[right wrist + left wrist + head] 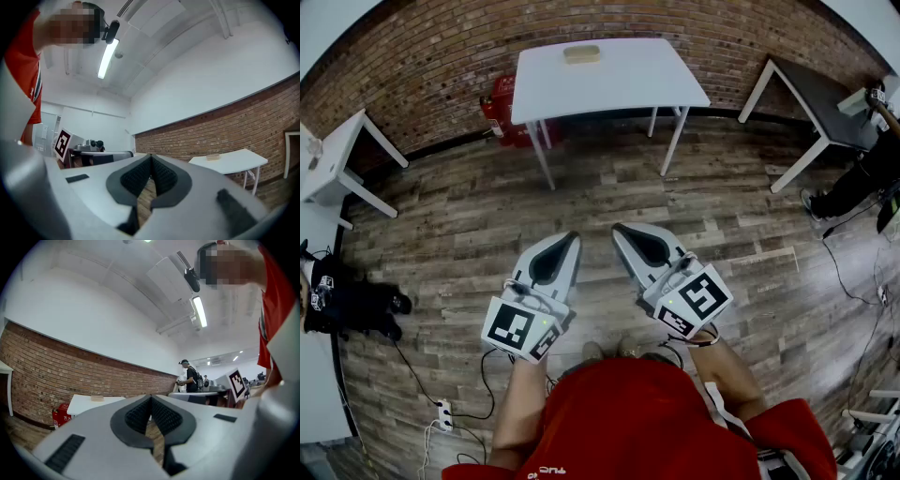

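In the head view my left gripper (573,237) and right gripper (618,229) hang side by side over the wooden floor, in front of the person's red shirt. Both are shut with nothing between the jaws. The left gripper view shows its dark ribbed pads (140,414) meeting at the tip. The right gripper's pads (162,174) meet the same way. A white table (609,80) stands ahead by the brick wall, well beyond both grippers. A small tan block (581,53) lies on it. The left gripper view shows the table (84,403) small and far, and so does the right gripper view (234,161).
A red fire extinguisher (499,111) sits by the wall, left of the table. A second white table (333,159) stands at the left and a dark one (816,98) at the right. People stand at both side edges. Cables and a power strip (443,412) lie on the floor.
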`<state>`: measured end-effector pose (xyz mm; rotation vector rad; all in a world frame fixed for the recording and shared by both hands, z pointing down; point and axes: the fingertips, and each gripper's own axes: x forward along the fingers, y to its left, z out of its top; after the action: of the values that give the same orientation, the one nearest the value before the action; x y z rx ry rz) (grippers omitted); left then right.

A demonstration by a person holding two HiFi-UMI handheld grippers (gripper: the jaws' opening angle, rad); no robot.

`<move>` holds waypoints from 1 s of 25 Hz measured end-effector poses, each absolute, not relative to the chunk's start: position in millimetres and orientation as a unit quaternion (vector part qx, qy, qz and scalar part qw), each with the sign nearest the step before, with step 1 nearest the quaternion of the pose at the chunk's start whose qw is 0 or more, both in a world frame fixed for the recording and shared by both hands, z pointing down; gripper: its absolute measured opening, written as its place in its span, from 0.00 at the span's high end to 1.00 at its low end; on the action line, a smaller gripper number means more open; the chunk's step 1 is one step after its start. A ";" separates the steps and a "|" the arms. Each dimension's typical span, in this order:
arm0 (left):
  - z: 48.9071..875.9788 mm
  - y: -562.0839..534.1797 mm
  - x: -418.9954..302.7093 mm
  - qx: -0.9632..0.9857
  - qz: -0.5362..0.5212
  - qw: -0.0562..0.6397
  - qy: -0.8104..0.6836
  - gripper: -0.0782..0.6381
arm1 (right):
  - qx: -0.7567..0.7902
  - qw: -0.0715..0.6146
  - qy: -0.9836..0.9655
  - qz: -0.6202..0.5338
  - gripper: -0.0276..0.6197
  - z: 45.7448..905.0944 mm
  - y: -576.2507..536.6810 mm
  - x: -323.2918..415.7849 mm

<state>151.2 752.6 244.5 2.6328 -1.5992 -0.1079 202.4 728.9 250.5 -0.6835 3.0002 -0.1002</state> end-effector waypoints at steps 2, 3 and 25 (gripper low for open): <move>245.8 752.0 152.0 0.854 -0.035 0.030 -0.518 0.87 | -0.222 0.031 0.974 -0.032 0.91 252.0 728.7 202.9; 246.4 751.6 152.5 0.854 -0.034 0.030 -0.518 0.87 | -0.222 0.030 0.974 -0.031 0.91 252.6 728.5 203.2; 255.7 707.4 190.9 0.838 -0.028 0.036 -0.544 0.87 | -0.200 0.036 0.979 -0.029 0.91 258.0 683.2 254.4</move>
<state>190.9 707.4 255.7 2.5729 -1.6709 -0.0848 254.4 683.2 258.0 -0.6133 3.0073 -0.0886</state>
